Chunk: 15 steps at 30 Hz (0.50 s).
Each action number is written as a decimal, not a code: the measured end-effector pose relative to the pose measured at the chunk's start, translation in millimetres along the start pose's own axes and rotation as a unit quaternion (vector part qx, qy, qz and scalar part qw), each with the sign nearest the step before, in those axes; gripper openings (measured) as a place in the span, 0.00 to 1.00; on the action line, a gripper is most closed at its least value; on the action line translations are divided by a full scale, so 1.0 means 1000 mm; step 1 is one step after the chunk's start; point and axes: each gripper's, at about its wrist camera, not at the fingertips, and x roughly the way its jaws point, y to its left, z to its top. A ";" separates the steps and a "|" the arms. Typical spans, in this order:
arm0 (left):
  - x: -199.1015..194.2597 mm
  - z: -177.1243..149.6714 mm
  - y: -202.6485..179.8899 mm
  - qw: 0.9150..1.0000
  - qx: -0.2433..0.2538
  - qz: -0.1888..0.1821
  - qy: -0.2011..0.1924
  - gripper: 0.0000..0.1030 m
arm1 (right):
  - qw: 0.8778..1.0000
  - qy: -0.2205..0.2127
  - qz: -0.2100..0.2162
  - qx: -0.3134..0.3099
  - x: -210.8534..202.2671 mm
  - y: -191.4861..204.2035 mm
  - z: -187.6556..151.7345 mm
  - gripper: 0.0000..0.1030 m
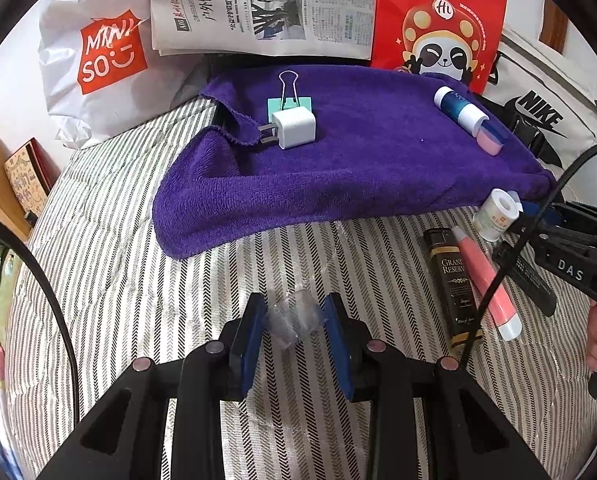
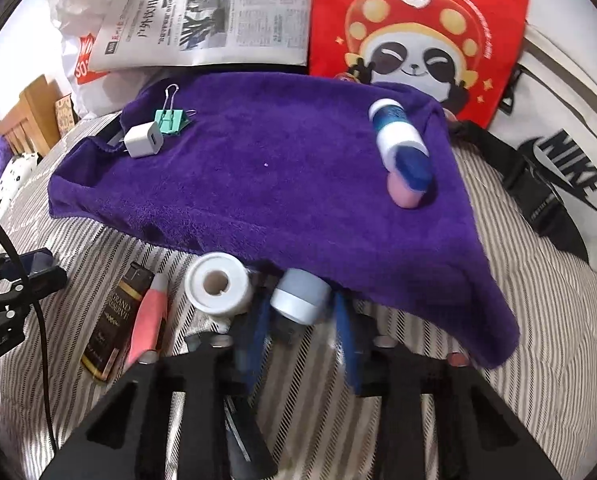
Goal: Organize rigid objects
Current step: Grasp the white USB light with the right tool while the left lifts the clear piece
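In the left wrist view my left gripper (image 1: 294, 322) is shut on a small clear plastic piece (image 1: 292, 318) just above the striped bed cover. My right gripper (image 2: 302, 320) has its blue fingers against both sides of a small grey-and-white jar (image 2: 300, 294) at the near edge of the purple towel (image 2: 278, 184). A white tape roll (image 2: 218, 284) lies right beside the jar. On the towel rest a white charger (image 2: 143, 141), a green binder clip (image 2: 172, 120) and a blue-and-white tube with a pink cap (image 2: 402, 152).
A black lighter (image 1: 456, 284) and a pink pen (image 1: 486, 280) lie on the striped cover (image 1: 138, 280) near the towel's front. Behind the towel lie a newspaper (image 1: 266, 4), a red panda bag (image 1: 438, 20), a white Miniso bag (image 1: 98, 60) and a Nike bag (image 2: 566, 172).
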 end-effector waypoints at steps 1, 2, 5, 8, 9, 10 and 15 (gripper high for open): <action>0.000 0.000 0.001 1.000 -0.001 -0.002 -0.001 0.29 | 1.000 -0.001 -0.001 -0.006 -0.001 0.001 -0.001 0.27; 0.000 -0.001 0.001 1.000 -0.002 -0.003 -0.001 0.29 | 1.000 0.000 0.000 -0.008 -0.002 0.000 -0.001 0.27; -0.001 -0.002 0.001 1.000 0.001 -0.003 0.000 0.29 | 1.000 0.002 0.005 -0.002 -0.012 -0.007 -0.005 0.27; -0.001 -0.002 0.001 1.000 0.001 -0.004 -0.002 0.29 | 1.000 0.003 0.012 0.007 -0.024 -0.015 -0.011 0.27; -0.001 -0.002 0.002 1.000 -0.001 -0.006 -0.002 0.29 | 1.000 0.001 0.012 0.011 -0.028 -0.017 -0.012 0.27; -0.001 -0.002 0.002 1.000 -0.003 -0.007 -0.002 0.29 | 1.000 0.000 0.012 0.014 -0.032 -0.019 -0.014 0.27; -0.005 -0.007 0.005 1.000 -0.005 -0.018 -0.002 0.29 | 1.000 -0.004 0.016 0.021 -0.048 -0.020 -0.021 0.27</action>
